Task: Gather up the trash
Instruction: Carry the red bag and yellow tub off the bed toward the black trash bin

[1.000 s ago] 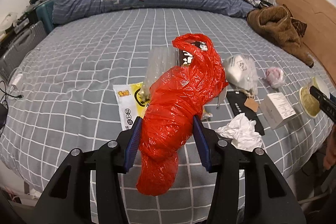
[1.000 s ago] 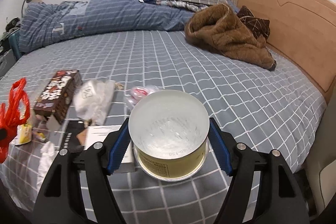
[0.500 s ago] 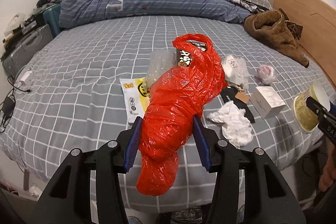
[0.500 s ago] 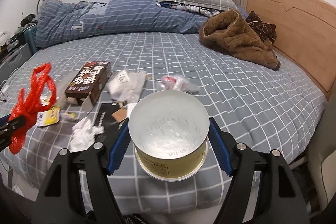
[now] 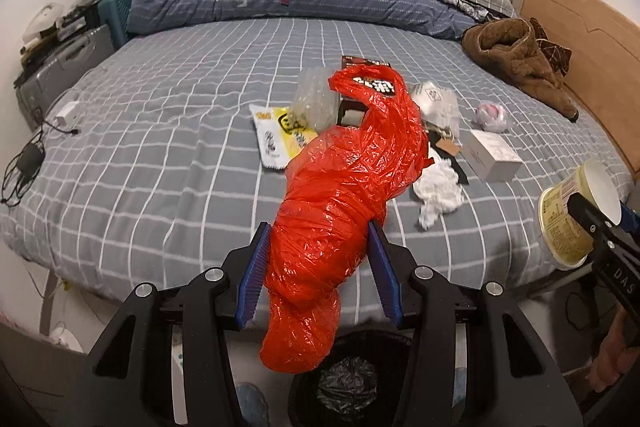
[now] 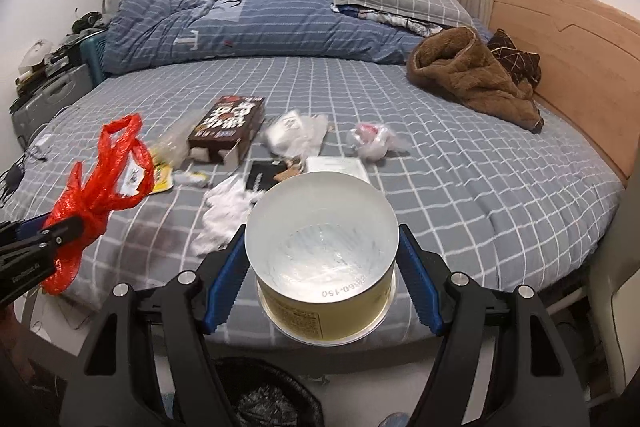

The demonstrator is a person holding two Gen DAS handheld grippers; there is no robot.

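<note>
My left gripper (image 5: pixel 318 263) is shut on a crumpled red plastic bag (image 5: pixel 344 195), held past the foot of the bed above a black-lined trash bin (image 5: pixel 348 383). The bag also shows in the right wrist view (image 6: pixel 100 187). My right gripper (image 6: pixel 322 279) is shut on an empty yellow paper noodle cup (image 6: pixel 322 263), also above the bin (image 6: pixel 260 399). The cup shows at the right in the left wrist view (image 5: pixel 568 215). On the bed lie a brown snack box (image 6: pixel 230 127), a white tissue wad (image 6: pixel 224 211), a white box (image 5: pixel 494 155), a yellow wrapper (image 5: pixel 280 135) and clear plastic bags (image 6: pixel 296 135).
A grey checked bed (image 6: pixel 480 187) fills both views, with a blue duvet (image 6: pixel 240 27) at the far side and a brown blanket (image 6: pixel 472 79) by the wooden headboard (image 6: pixel 580 47). A suitcase (image 5: pixel 60 63) and cables (image 5: pixel 28 159) sit at the left.
Both grippers have pulled back from the bed with the bag and the cup still held. The bed edge and the trash bin below have come into view.
</note>
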